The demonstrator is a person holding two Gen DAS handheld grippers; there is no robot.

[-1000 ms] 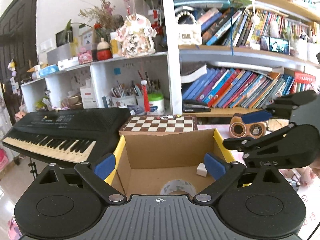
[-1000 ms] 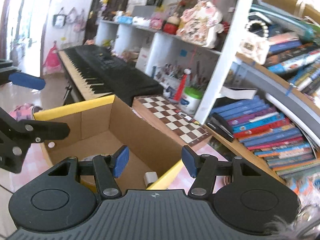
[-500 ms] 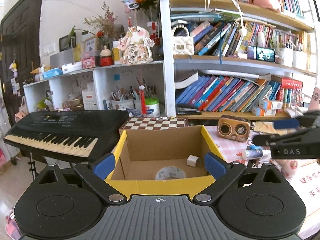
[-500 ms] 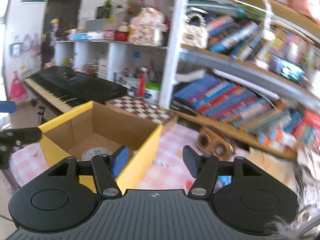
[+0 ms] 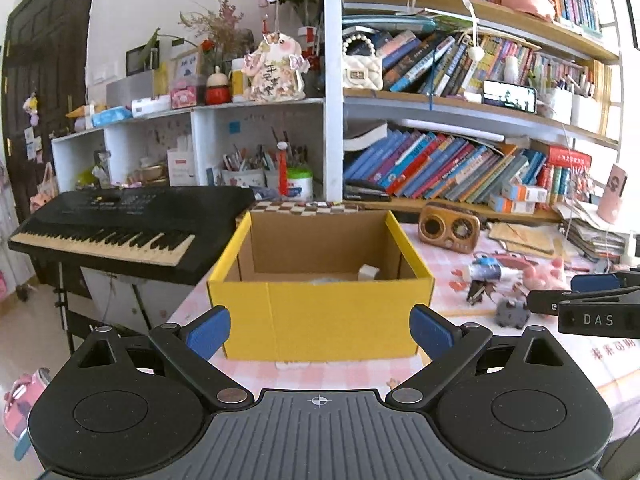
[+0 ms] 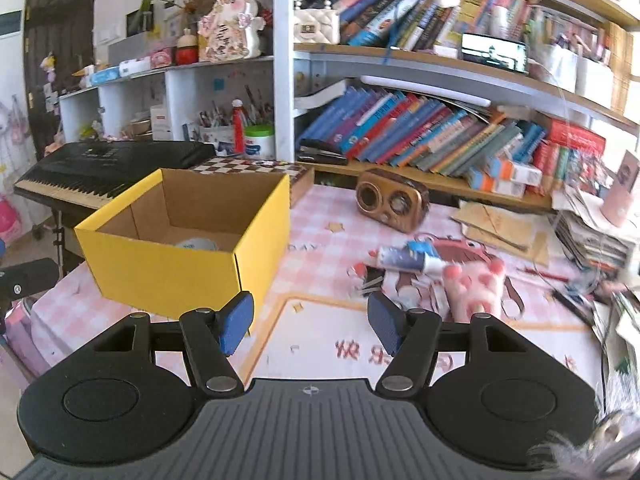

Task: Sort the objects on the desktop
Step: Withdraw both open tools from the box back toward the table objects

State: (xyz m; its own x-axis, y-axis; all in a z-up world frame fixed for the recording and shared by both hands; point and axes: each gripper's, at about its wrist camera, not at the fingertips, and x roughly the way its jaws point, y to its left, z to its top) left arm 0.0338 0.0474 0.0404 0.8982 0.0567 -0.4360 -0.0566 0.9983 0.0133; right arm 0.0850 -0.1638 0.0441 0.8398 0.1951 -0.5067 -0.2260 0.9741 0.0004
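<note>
A yellow cardboard box (image 5: 320,312) (image 6: 180,264) stands open on the pink checked tablecloth. Inside it lie a small white block (image 5: 368,272) and a tape roll (image 6: 196,245). My left gripper (image 5: 320,330) is open, just in front of the box's near wall, with nothing between its fingers. My right gripper (image 6: 311,322) is open and empty above the tablecloth, to the right of the box. Ahead of it lie a pink plush toy (image 6: 476,288), a printed tube (image 6: 404,258) and small dark bits (image 6: 372,280). In the left wrist view the right gripper (image 5: 592,304) shows at the right edge.
A brown retro radio (image 6: 390,200) and a chessboard (image 6: 248,168) stand behind the box. A black keyboard (image 5: 120,220) sits off the table's left side. Bookshelves (image 5: 460,168) line the back. Stacked papers (image 6: 592,236) crowd the right. A small grey toy (image 5: 510,314) lies nearby.
Both grippers have drawn back from above the box, whose front wall now shows. The right one swung right towards the toys and rolled level.
</note>
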